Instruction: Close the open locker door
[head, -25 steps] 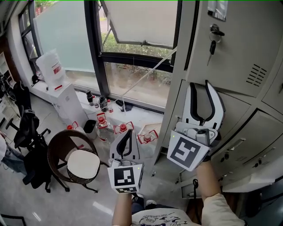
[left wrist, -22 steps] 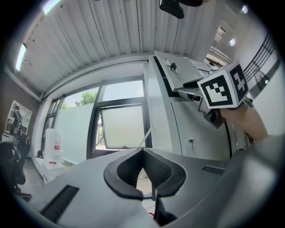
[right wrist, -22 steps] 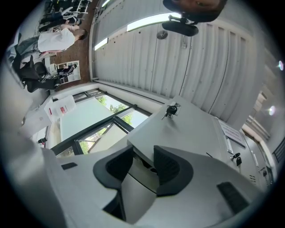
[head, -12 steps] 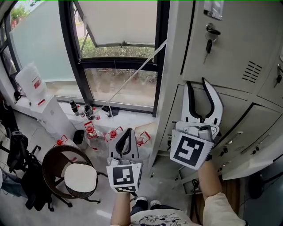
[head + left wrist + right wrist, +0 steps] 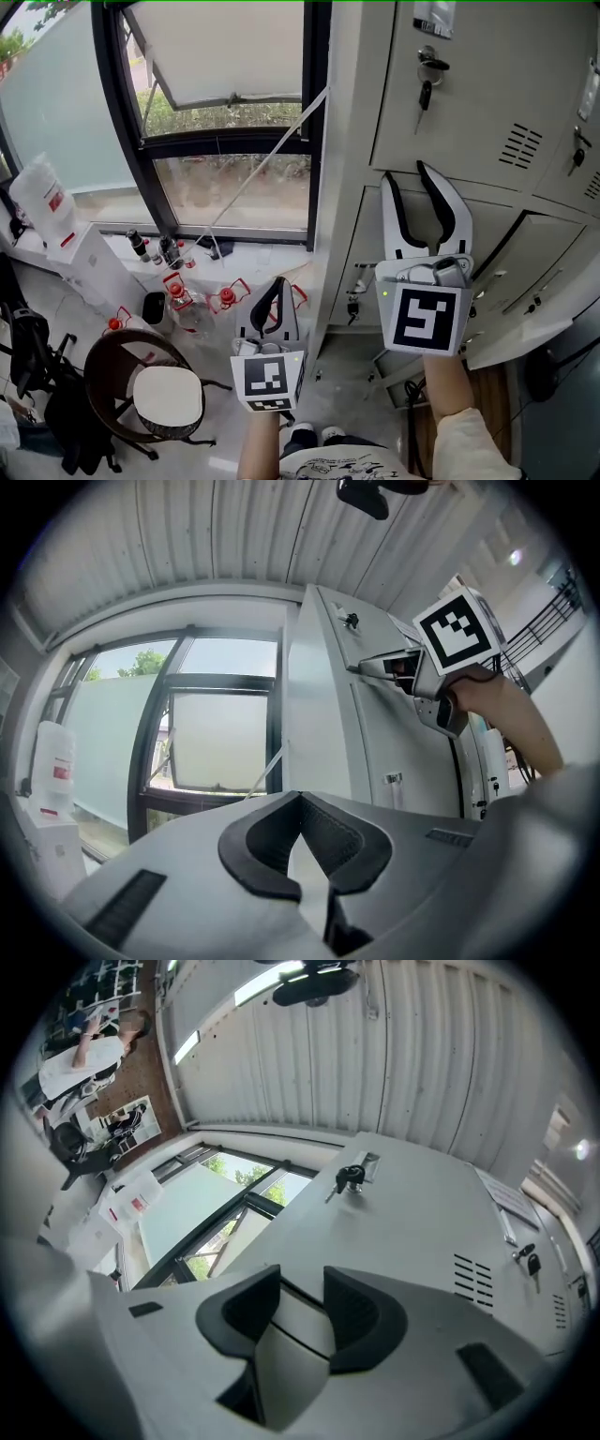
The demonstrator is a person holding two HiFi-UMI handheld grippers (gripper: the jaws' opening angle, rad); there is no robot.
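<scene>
Grey locker door (image 5: 548, 267) hangs ajar just right of our right gripper (image 5: 405, 178), jaws still spread on nothing; our left gripper (image 5: 278, 281) stays pinched shut, empty. We've swung nearer the lockers (image 5: 469, 103).

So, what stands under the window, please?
On the white ledge stand a few dark bottles; lower, in front of it, clear bottles with red caps. The left gripper covers the part nearest the lockers, so what is there cannot be seen.
</scene>
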